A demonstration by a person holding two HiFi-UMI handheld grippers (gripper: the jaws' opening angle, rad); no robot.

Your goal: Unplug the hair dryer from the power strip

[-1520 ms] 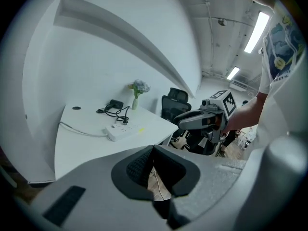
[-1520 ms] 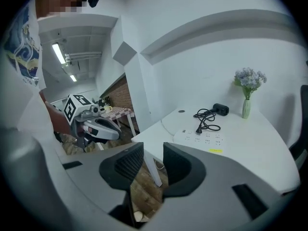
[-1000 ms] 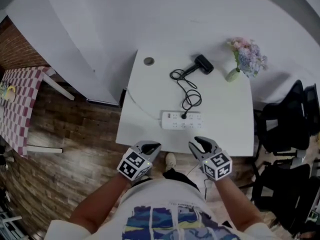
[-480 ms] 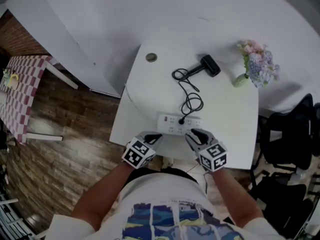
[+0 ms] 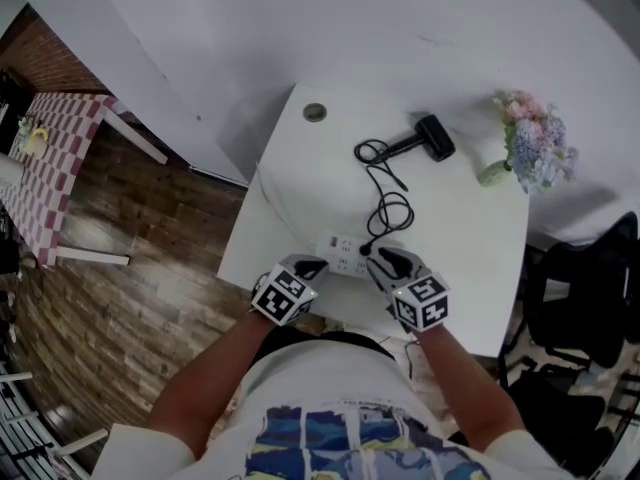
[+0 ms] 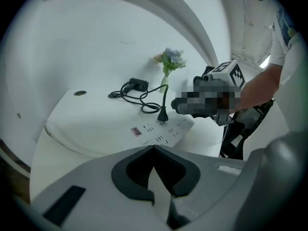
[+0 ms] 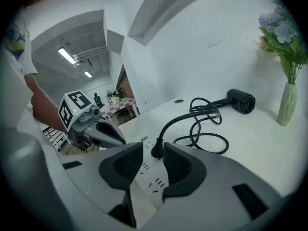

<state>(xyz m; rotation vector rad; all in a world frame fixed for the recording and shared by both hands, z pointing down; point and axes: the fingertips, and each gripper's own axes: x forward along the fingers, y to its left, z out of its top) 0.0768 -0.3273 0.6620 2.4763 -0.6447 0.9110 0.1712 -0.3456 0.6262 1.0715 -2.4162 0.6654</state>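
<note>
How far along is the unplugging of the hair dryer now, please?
Nothing is done yet: the plug sits in the power strip. In hand: the right gripper is open, and the plug shows between its jaws, not gripped. Left to do: close on the plug and pull it out.

Looking down on a white surface (image 5: 300, 183): its left half is open for a pass, broken only by a small round cable hole (image 5: 315, 112) near the far left corner. A black cord (image 5: 388, 208) loops across the middle, running from the hair dryer (image 5: 433, 136) at the far edge to the plug (image 5: 366, 250), which stands upright in the power strip (image 5: 340, 251) by the front edge. A vase of flowers (image 5: 530, 153) blocks the far right corner. The right tongs (image 5: 383, 259), jaws apart, sit right at the plug. The left tongs (image 5: 312, 264) crowd the strip's left end.
</note>
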